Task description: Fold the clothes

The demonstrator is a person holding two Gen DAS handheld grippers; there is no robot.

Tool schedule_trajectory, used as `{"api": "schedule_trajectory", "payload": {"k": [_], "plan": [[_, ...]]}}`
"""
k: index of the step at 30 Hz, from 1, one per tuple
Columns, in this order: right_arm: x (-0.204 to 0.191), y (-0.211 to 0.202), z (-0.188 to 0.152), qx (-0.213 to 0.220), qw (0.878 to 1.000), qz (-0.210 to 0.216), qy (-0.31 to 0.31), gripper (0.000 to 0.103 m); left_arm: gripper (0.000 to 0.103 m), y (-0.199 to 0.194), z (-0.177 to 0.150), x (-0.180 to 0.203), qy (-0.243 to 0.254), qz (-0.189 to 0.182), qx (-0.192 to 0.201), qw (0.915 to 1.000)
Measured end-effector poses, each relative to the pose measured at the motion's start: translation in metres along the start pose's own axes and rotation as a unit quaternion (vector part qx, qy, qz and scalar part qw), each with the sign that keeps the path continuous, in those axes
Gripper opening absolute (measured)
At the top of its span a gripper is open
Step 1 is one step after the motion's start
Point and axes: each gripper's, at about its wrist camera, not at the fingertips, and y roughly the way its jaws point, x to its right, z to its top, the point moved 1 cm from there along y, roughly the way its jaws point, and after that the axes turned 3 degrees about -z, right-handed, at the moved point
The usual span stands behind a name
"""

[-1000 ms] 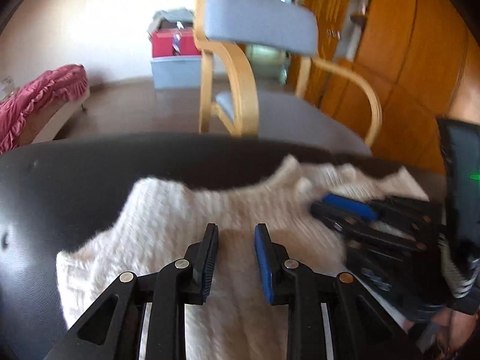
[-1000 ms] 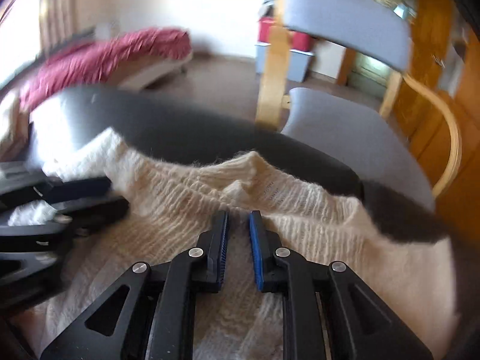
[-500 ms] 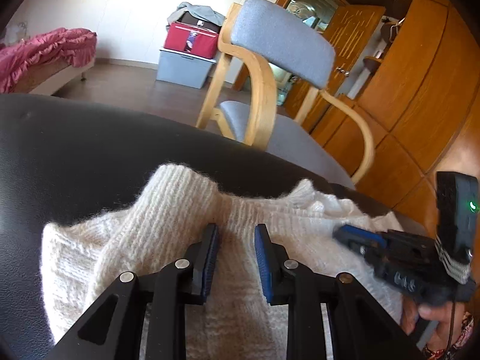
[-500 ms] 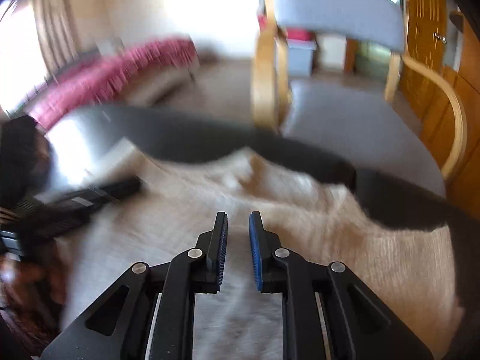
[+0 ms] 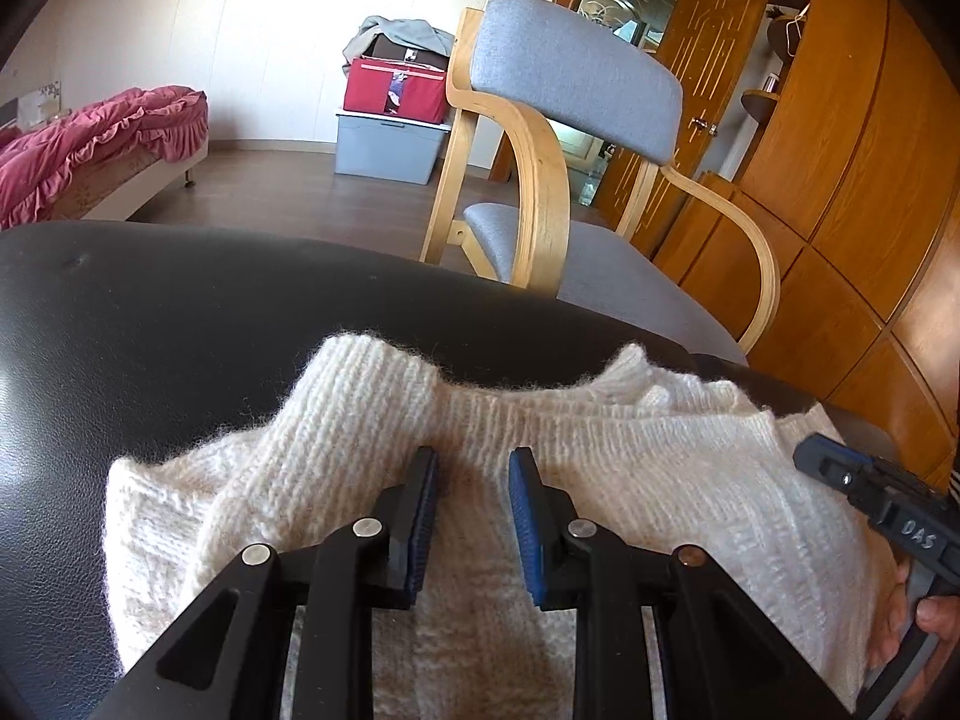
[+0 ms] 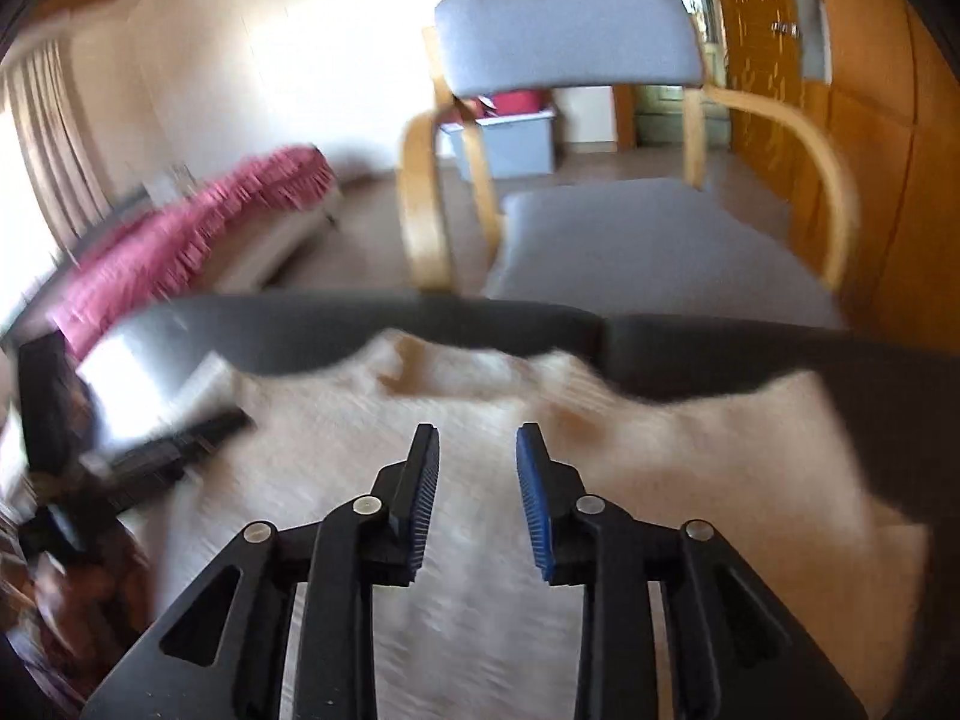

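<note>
Since a second ago both claws have parted, empty: left gripper (image 5: pixel 472 516) hovers over the sweater (image 5: pixel 600 456), right gripper (image 6: pixel 475 498) near its right side.

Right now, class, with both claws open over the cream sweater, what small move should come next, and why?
Probably lower the left claw and pinch the knit: its jaws stand open with nothing between them, just above the sweater, whose left sleeve already lies folded across the body. The right claw is also open, its view blurred.

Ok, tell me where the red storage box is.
In the left wrist view, the red box sits upper centre on a grey bin, left of the chair.
</note>
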Motion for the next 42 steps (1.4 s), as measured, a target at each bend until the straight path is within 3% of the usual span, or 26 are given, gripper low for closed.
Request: {"api": "schedule_trajectory", "payload": {"k": [4, 6, 12, 17, 21, 24, 42], "plan": [[0.036, 0.005, -0.005, -0.014, 0.998, -0.06, 0.006, 0.03, 0.024, 0.0, 0.0, 0.001, 0.005, 0.004, -0.001, 1.0], [0.056, 0.01, -0.004, -0.008, 0.998, -0.047, 0.039, 0.037, 0.024, 0.0, 0.0, 0.002, 0.008, 0.008, -0.001, 0.9999], [0.078, 0.006, -0.007, 0.008, 0.996, -0.003, 0.094, 0.037, 0.024, -0.003, 0.0, 0.006, 0.019, 0.033, -0.001, 0.9993], [0.077, 0.009, -0.005, 0.011, 0.995, 0.007, 0.1, 0.038, 0.024, -0.021, 0.005, 0.013, 0.041, 0.095, 0.009, 0.9946], [0.079, 0.013, -0.003, 0.014, 0.993, 0.028, 0.117, 0.039, 0.028, -0.01, 0.009, -0.004, 0.051, 0.193, -0.003, 0.9798], [0.081, 0.013, -0.003, 0.016, 0.991, 0.038, 0.125, 0.039, 0.03, -0.005, 0.007, -0.017, 0.025, 0.178, -0.007, 0.9836], [0.081, 0.013, -0.005, 0.021, 0.989, 0.053, 0.139, 0.039, 0.033, -0.005, 0.003, -0.019, 0.025, 0.18, -0.001, 0.9834]]}}
